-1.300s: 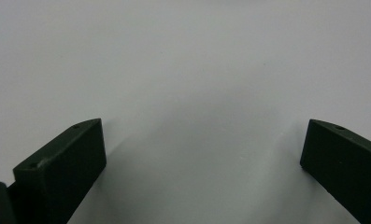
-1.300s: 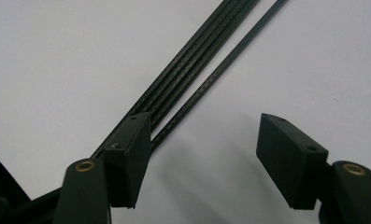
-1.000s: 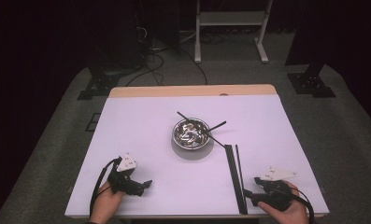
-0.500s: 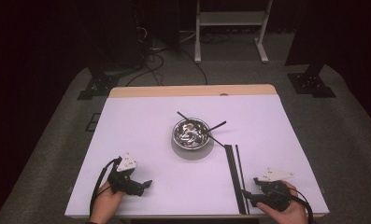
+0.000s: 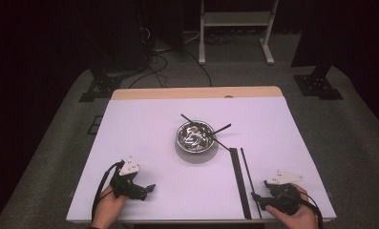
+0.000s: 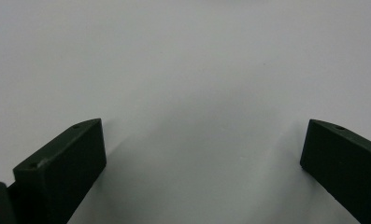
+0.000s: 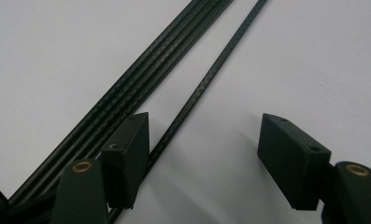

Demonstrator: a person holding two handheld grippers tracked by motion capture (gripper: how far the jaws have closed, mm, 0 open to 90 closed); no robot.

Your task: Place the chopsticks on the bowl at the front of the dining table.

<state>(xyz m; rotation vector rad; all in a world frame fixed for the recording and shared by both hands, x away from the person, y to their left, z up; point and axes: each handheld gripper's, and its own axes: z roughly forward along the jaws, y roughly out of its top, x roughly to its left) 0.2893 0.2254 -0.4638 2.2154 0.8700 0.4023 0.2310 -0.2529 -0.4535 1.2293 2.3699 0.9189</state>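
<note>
A bundle of thin black rods (image 5: 237,179) lies on the white table (image 5: 144,129), with a single rod (image 5: 246,164) just to its right. In the right gripper view the single rod (image 7: 211,70) runs between the jaws, close against the left one, and the bundle (image 7: 150,79) passes outside that jaw. My right gripper (image 7: 204,140) is open and low over the table, near the front right edge (image 5: 257,199); its pads do not press the rod. My left gripper (image 5: 148,190) rests at the front left, open (image 6: 202,149) over bare tabletop.
A metal bowl (image 5: 182,143) stands mid-table with shiny pieces inside and two black sticks (image 5: 221,129) leaning over its rim. A wooden strip (image 5: 196,93) edges the far side. Beyond the table are dark floor, cables and a white stand (image 5: 235,19).
</note>
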